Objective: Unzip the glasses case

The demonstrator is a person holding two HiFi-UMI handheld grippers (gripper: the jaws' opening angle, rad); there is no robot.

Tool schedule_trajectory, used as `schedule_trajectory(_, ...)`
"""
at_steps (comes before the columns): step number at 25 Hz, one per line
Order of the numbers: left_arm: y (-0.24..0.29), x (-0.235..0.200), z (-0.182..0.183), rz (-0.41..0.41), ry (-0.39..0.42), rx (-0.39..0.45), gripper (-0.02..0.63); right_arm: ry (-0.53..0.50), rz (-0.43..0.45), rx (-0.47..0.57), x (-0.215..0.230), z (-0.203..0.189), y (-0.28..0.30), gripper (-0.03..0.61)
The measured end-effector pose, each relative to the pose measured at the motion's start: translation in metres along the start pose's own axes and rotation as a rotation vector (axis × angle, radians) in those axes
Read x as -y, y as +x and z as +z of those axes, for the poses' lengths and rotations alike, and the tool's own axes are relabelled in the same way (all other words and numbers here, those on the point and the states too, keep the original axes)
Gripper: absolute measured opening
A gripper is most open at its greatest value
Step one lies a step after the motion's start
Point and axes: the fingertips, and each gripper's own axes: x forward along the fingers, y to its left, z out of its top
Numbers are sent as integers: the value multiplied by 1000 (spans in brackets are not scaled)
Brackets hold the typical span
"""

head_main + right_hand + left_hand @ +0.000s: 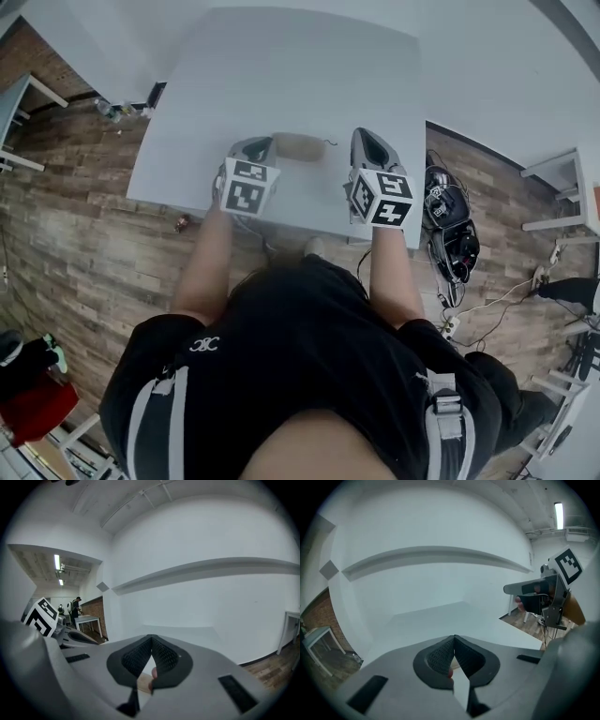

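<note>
Both grippers are closed and empty. Left gripper: the left gripper view shows its jaws meeting tip to tip, nothing clamped. Right gripper: same in the right gripper view, pads together on nothing.

The glasses case is tan and lies on the white table near the person's edge, in the gap between the two grippers. Its long axis runs left-right across the head view, so it sits crosswise to both grippers, which point away from the person.

Key geometry: the case lies to the right of the left gripper and to the left of the right one. Its left end looks just beside the left gripper, maybe touching, but from overhead I can't tell height or contact. The right end stands clear of the right gripper. A small dark tab sticks out at that right end. It's probably the zip pull but too small to confirm.

My read: no unzipping started, case still shut. The left gripper is nearer and better placed to pin the body. The right needs to open, swing inward and catch that tab, then pull along the long axis.
</note>
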Motion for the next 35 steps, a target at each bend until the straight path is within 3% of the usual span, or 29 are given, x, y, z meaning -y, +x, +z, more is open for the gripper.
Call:
schedule_trajectory(9, 82, -5, 9, 26, -17, -107, -8, -68, 149, -142, 41, -27, 71, 6)
schedule_trajectory(17, 120, -32, -14, -123, 19, -220, -2, -59, 169, -223, 47, -58, 108, 6)
schedule_trajectory(20, 135, -29, -22, -261, 104, -270, 49, -97, 142, -231, 45, -57, 114, 6)
schedule_trajectory(23, 151, -18, -40, -453, 232, -364, 157, -100, 87, -230, 51, -54, 120, 6)
schedule_trajectory(28, 181, -7, -67, -666, 420, -482, 228, -93, -27, -262, 63, -60, 115, 6)
schedule_trajectory(32, 199, 13, -76, -820, 424, -521, 242, -125, -78, -305, 64, -72, 98, 6)
schedule_trajectory(35, 215, 18, -79, -880, 433, -549, 258, -130, -121, -365, 66, -85, 90, 6)
